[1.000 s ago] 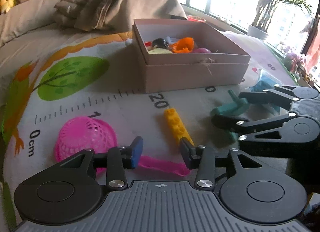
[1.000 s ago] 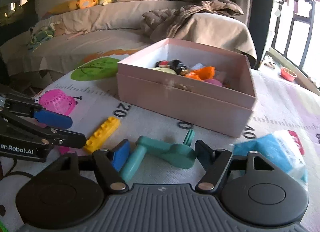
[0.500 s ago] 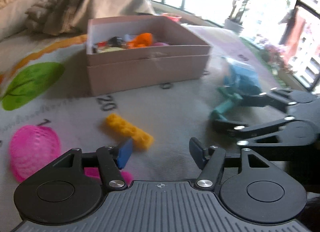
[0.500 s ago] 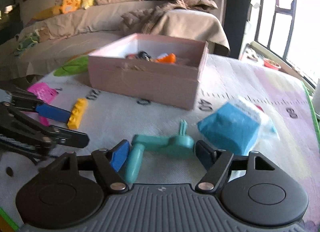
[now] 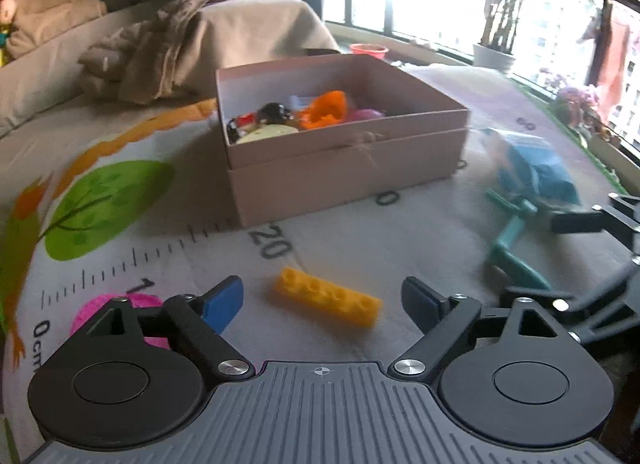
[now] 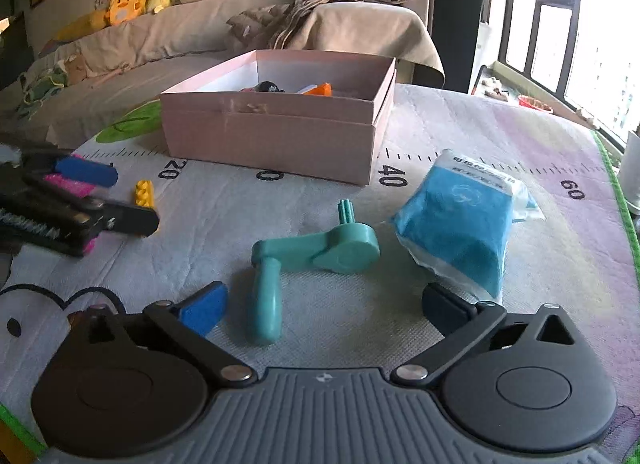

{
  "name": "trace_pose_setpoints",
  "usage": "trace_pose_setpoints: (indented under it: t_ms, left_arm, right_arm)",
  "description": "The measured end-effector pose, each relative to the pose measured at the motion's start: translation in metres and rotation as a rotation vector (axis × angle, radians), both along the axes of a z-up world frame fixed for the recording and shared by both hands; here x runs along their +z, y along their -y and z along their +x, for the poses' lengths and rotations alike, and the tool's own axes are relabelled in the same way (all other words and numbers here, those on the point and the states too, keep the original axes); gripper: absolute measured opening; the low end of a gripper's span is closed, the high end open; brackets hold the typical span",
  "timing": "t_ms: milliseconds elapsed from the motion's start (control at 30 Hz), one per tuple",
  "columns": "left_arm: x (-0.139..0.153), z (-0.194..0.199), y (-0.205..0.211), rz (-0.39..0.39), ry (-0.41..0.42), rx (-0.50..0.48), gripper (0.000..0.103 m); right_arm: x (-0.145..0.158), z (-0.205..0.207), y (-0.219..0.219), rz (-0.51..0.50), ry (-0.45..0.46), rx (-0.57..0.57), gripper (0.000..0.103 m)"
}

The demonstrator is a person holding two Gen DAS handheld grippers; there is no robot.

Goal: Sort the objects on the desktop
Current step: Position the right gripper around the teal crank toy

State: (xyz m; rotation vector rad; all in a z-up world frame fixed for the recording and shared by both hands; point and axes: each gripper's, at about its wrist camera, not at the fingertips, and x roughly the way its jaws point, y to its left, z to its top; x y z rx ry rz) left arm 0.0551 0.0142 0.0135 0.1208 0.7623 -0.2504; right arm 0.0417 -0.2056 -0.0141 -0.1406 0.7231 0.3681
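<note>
Toys lie scattered on a printed play mat (image 6: 460, 135) with a ruler scale, spread over a soft surface beside a beige sofa (image 6: 168, 31). Largest on the mat is the pink cardboard box (image 5: 348, 159), open at the top, with an orange piece (image 5: 326, 109), a black-and-red toy (image 5: 272, 111) and other small things inside. Right of the box lies a blue plastic packet (image 6: 456, 223), tilted, its near corner just beside the right fingertip of the right gripper (image 6: 326, 310). A teal crank handle (image 6: 308, 260) rests on the mat between that gripper's spread fingers, its grip pointing toward the camera; the fingers are released and neither pad touches it. In the left wrist view, the left gripper (image 5: 322, 300) is likewise wide apart and holds nothing. A yellow building brick (image 5: 328, 302) lies flat on the mat between and just ahead of its fingertips, near the "20" mark, apart from both pads. A pink mesh basket (image 5: 102, 306) sits behind the left finger, mostly hidden by it.
</note>
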Motion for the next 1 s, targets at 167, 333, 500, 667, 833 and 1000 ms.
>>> trace_pose_setpoints:
  t_ms: [167,333,500,667,833,1000]
  left_arm:
    - [-0.007,0.020,0.003,0.034,-0.020,0.041,0.095]
    - [-0.010,0.024,-0.001,0.045,-0.040,0.099,0.098]
    - [-0.006,0.003,-0.011,0.074,-0.038,0.103,0.097]
    - [0.006,-0.027,-0.028,0.037,0.017,0.021,0.097]
    - [0.006,-0.040,-0.019,0.065,0.037,-0.159,0.098]
    - [0.000,-0.030,0.000,0.039,-0.035,-0.205,0.098]
  right_arm:
    - [0.000,-0.001,0.000,0.001,-0.002,0.000,0.103]
    - [0.000,0.000,0.000,0.003,-0.002,0.000,0.103]
    - [0.000,0.000,0.000,0.005,-0.008,-0.006,0.103]
    - [0.000,0.000,0.000,0.007,-0.008,-0.008,0.103]
    - [0.000,-0.001,-0.001,0.003,-0.002,-0.006,0.103]
    - [-0.001,-0.001,0.000,0.005,-0.001,-0.007,0.103]
